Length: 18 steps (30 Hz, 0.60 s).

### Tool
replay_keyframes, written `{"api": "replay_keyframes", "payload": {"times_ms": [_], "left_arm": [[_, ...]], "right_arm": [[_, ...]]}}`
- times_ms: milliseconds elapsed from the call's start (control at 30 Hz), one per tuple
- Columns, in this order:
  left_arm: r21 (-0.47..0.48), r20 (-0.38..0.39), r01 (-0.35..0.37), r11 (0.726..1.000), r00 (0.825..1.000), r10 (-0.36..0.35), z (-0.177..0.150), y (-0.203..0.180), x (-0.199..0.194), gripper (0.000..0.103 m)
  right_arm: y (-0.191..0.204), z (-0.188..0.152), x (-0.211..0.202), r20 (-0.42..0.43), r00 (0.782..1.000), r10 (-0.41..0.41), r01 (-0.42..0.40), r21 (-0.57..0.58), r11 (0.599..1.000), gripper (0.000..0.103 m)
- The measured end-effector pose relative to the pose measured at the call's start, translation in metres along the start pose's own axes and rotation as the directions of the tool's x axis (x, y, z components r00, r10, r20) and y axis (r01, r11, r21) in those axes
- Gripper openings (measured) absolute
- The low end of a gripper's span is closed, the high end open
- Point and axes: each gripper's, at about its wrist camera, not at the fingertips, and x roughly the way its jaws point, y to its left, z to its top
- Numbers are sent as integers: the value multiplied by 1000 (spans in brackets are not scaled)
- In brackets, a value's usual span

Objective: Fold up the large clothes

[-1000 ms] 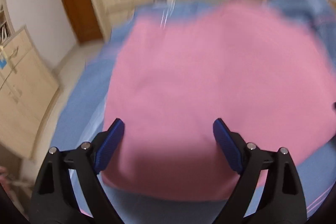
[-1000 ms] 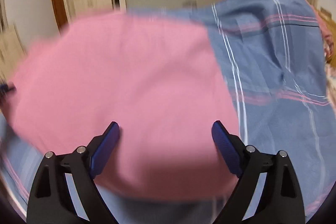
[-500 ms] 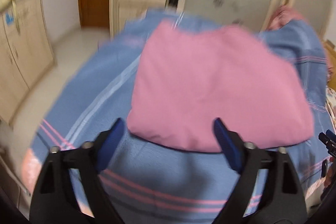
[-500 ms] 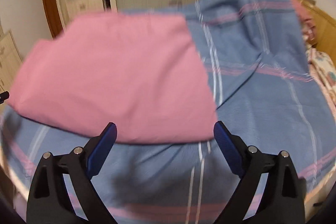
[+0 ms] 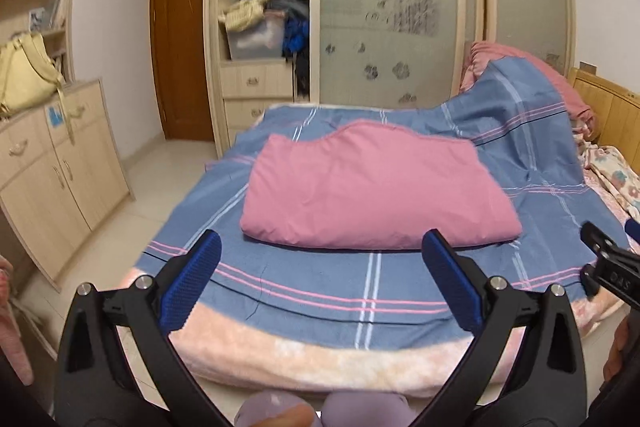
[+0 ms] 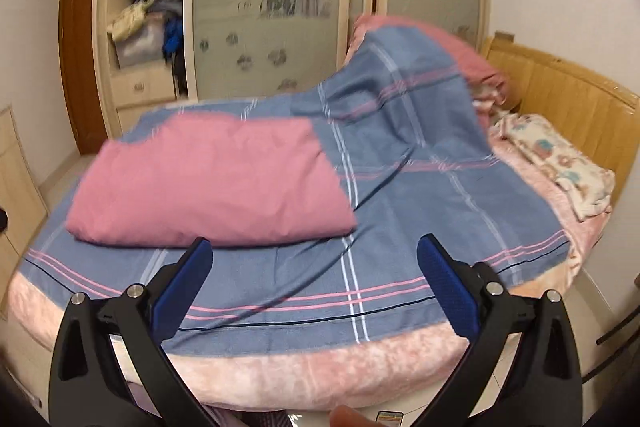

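Presently the folded pink garment lies flat on the blue plaid bedspread, ahead of both grippers and apart from them. From the left wrist view, the left gripper hangs short of the garment's near folded edge, its jaws spread wide with only bedspread showing between them; they have just been opening, and nothing is held. From the right wrist view, the right gripper likewise stands jaws wide, having just been opening, empty; the garment sits ahead and to its left, the near right corner falling roughly above the left blue pad. The tip of the right gripper shows at the right margin of the left view.

Edges: a strip of bare bedspread separates the garment's near edge from the pink fleecy border along the bed's near side. To the right of the garment the bedspread rises into a heaped fold toward the wooden headboard. Left of the bed, open tiled floor runs to a low cabinet and the wardrobe.
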Motion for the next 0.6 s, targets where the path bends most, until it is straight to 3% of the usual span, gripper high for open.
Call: {"api": "replay_keyframes", "payload": {"times_ms": [167, 300, 433, 600], "left_arm": [[32, 69, -41, 999, 997, 39, -1, -3, -76, 101], [26, 76, -59, 998, 996, 57, 0, -6, -105, 101], [9, 88, -91, 996, 992, 90, 2, -4, -124, 101], [12, 116, -66, 998, 991, 64, 4, -8, -137, 101]], "right_arm": [[4, 8, -58, 100, 994, -37, 40, -27, 999, 102], [5, 11, -88, 138, 990, -7, 11, -30, 999, 102], [12, 9, -103, 136, 991, 8, -3, -41, 999, 102], [17, 4, -106, 111, 993, 33, -27, -50, 998, 102]]}}
